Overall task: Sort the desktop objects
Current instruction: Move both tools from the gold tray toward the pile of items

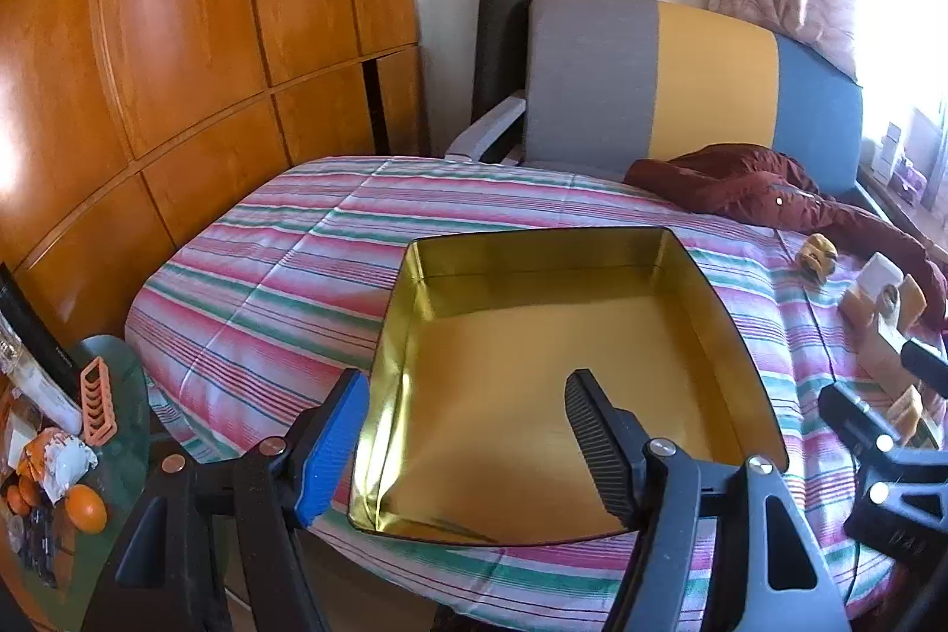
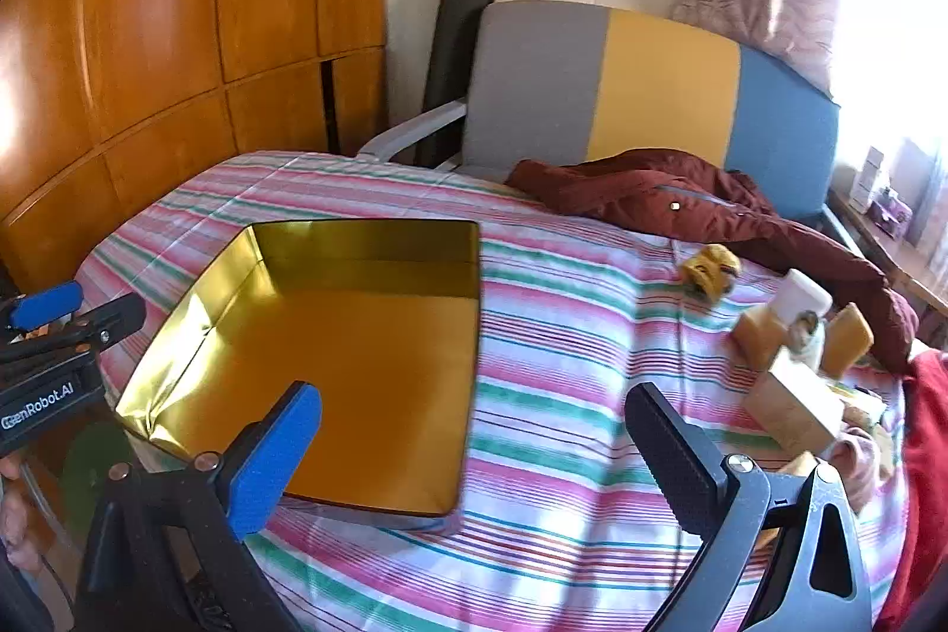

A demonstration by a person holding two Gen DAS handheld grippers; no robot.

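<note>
Our left gripper (image 1: 468, 445) is closest to us, wide open with nothing in it. Its blue finger is just outside the left wall of the gold tin box (image 1: 729, 318) and its black finger hangs over the inside. Our right gripper (image 2: 474, 460) is wide open too and holds nothing. Its blue finger is over the box's near right corner and its black finger is over the striped bedspread (image 2: 563, 424).

We see the box sitting open on the bed, with nothing inside. The small things to sort lie in a pile (image 2: 794, 359) to the right of it, well apart from the box: wooden blocks, a white piece and a little yellow toy (image 2: 711, 268). The right view shows them well. The left view shows only a few at its edge, partly behind the right gripper.

Only the left view shows the side table (image 1: 127, 395) with oranges (image 1: 86, 507) and an orange plastic rack (image 1: 98, 404). A dark red jacket (image 2: 652, 193) lies by the pile, against the gray, yellow and blue headboard (image 2: 663, 87). A wooden wardrobe (image 1: 178, 39) stands on the left.
</note>
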